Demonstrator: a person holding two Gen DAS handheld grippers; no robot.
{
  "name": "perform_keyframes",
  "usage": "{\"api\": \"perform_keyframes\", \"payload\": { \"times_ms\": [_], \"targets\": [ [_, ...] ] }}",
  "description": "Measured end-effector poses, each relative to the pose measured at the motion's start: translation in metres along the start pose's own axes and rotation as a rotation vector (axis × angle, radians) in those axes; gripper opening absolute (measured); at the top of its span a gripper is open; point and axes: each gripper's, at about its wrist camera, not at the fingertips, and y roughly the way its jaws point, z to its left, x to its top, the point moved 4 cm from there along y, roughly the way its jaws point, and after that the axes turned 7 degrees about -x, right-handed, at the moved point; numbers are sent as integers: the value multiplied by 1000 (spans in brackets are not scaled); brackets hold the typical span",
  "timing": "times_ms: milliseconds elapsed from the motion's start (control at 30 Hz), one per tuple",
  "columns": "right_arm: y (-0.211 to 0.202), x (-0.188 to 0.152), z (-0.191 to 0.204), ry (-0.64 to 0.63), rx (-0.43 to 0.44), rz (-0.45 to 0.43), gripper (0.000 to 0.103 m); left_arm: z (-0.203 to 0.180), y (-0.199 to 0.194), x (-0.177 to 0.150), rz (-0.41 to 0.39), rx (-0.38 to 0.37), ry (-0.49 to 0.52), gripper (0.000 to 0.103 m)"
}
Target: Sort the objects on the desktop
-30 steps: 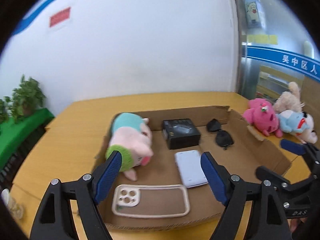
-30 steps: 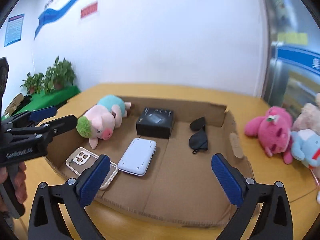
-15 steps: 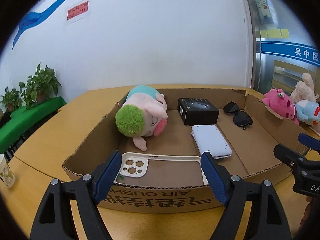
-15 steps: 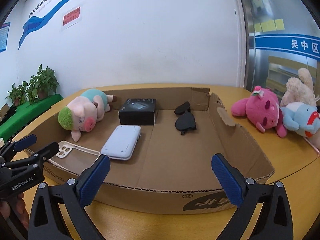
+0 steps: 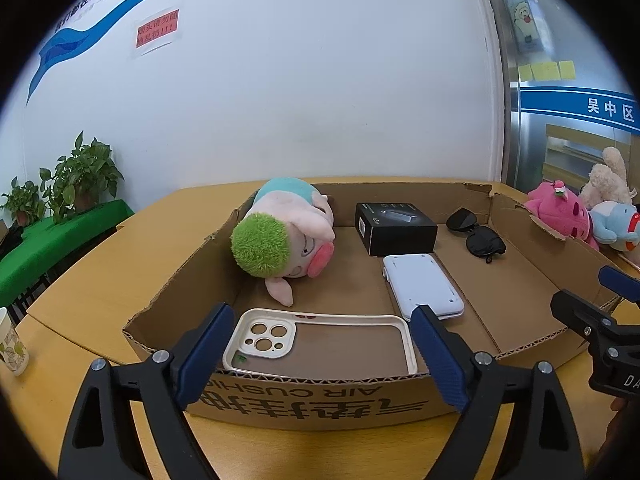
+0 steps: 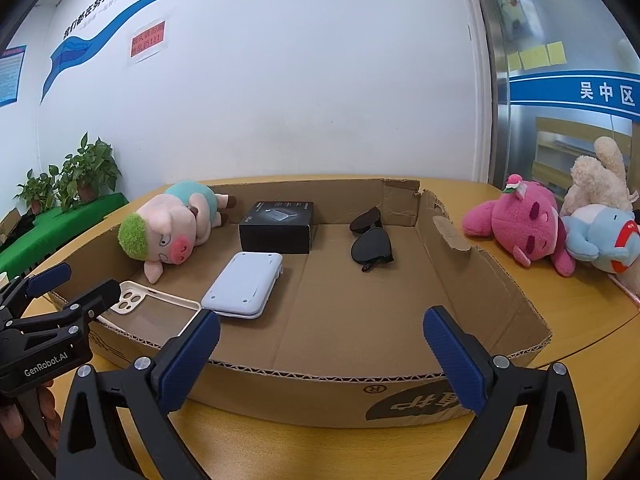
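Both grippers sit lower than a second ago, so the box is now seen from just above its near wall instead of from overhead. On the tabletop the box holds every item listed here. At its far left wall lies the pig, green hair toward the cameras. Right of the pig, against the box's far wall, stands the black carton. In front of the carton, mid-box, lies the white case. Along the box's near wall, left side, lies the phone cover. Near the box's far right corner lie the sunglasses. Outside the box, beyond its right wall, plush toys are piled.

Left gripper: jaws opening, nothing between them, hovering at the box's near wall. Right gripper: spread wide, empty, also at the near wall.
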Motion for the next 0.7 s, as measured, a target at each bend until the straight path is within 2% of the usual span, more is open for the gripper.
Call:
{"api": "perform_keyframes", "payload": {
  "times_ms": [700],
  "targets": [
    [0,0,1,-1,-1,-1,103,2,1,0,0,2,-3,91]
  ]
}}
